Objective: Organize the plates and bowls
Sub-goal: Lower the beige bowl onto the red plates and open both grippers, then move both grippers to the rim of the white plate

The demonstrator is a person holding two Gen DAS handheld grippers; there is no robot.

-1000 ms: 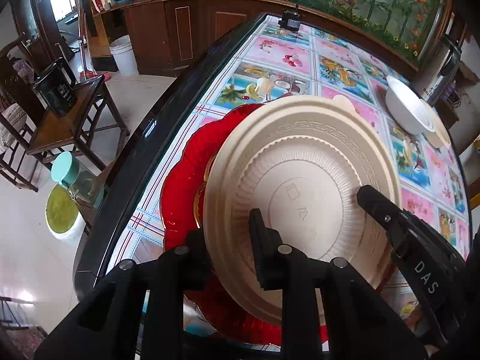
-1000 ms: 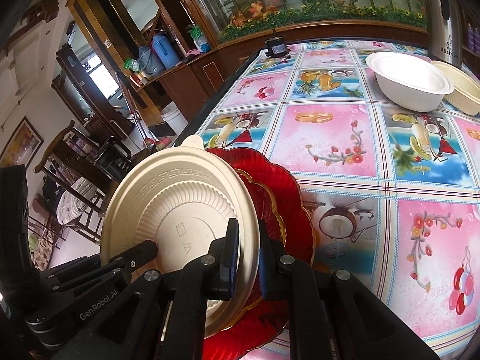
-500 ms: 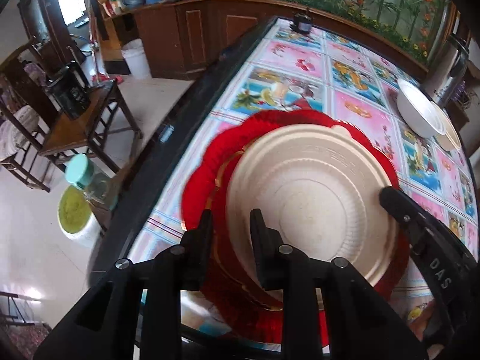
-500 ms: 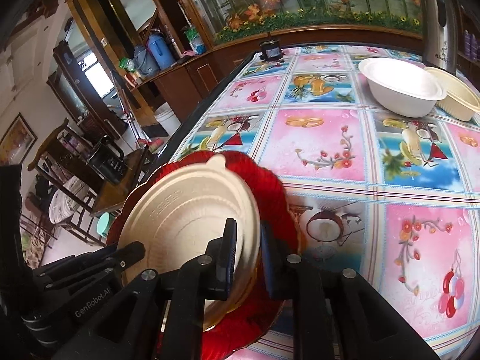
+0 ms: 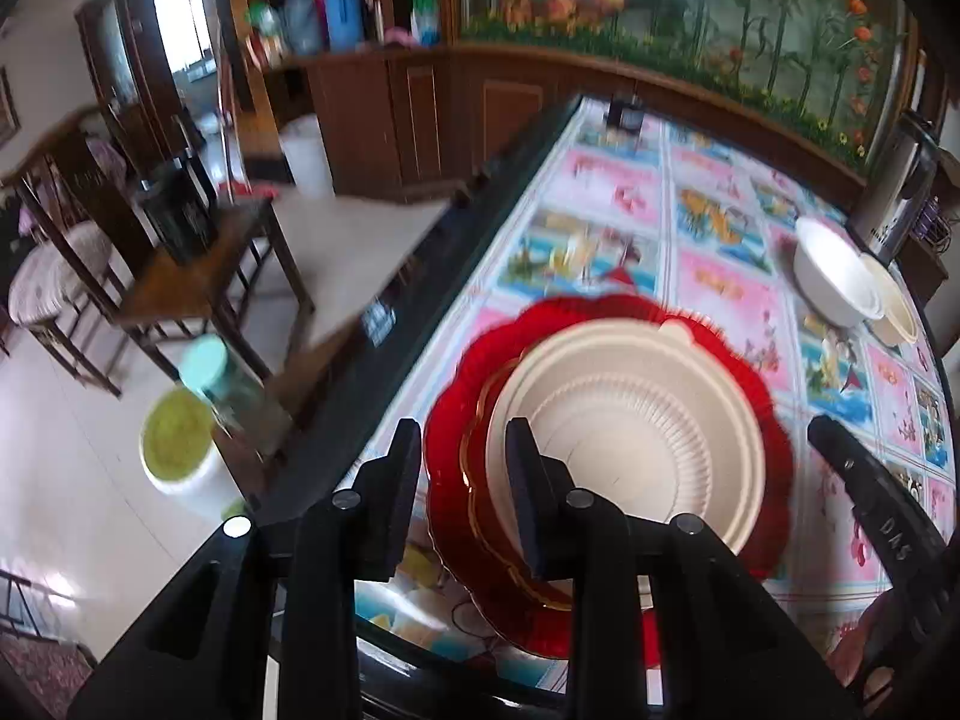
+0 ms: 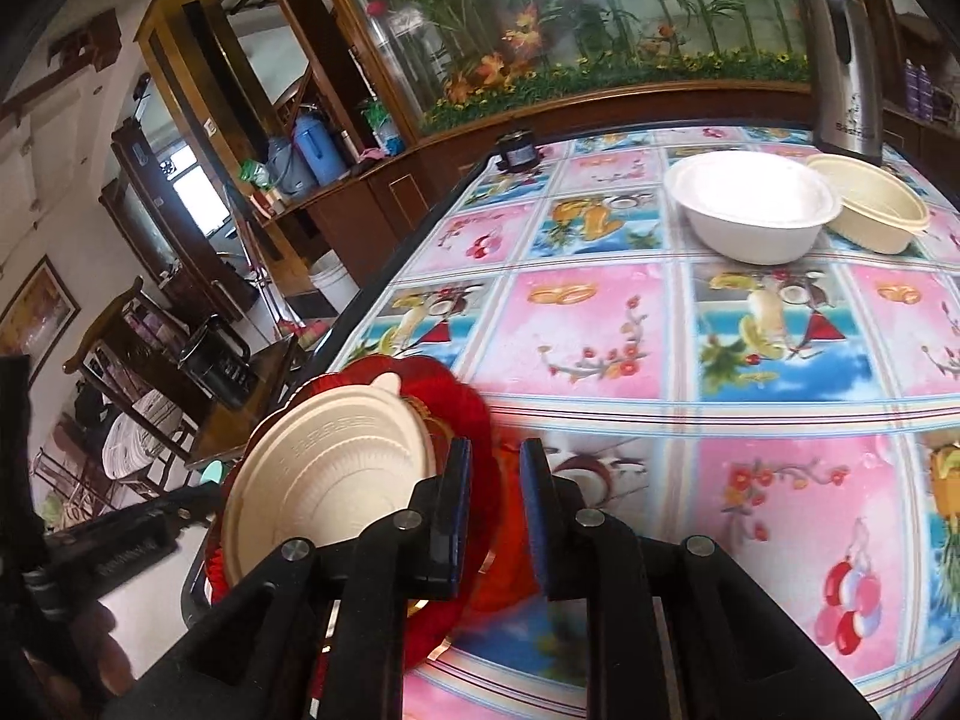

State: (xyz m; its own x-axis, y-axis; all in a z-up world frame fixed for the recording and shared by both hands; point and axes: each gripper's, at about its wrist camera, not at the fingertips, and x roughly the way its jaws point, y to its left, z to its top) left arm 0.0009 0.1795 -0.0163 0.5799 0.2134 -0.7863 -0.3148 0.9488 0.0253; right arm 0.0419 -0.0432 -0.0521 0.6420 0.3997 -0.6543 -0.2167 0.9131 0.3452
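A cream plate [image 5: 636, 438] with a small tab lies flat inside a red scalloped plate [image 5: 600, 312] at the table's near left corner. My left gripper [image 5: 465, 480] hovers above the red plate's left rim. Its jaws are opening, and only that rim shows through the gap, with no pad pressing on it. In the right wrist view the cream plate [image 6: 324, 468] and the red plate [image 6: 444, 384] lie low on the left. My right gripper [image 6: 495, 498] stands open over the red rim, touching nothing. A white bowl [image 6: 750, 204] and a cream bowl [image 6: 870, 210] sit far right.
A steel kettle [image 6: 840, 54] stands behind the bowls, and a small dark jar [image 6: 517, 150] sits at the far edge. The table's black rim [image 5: 456, 276] runs just left of the plates, with chairs and a bucket on the floor beyond.
The cream plate, held tilted up by both grippers, has come down flat onto the red plate. Both grippers have let go of its rim, opened and drawn back, the left one rising.
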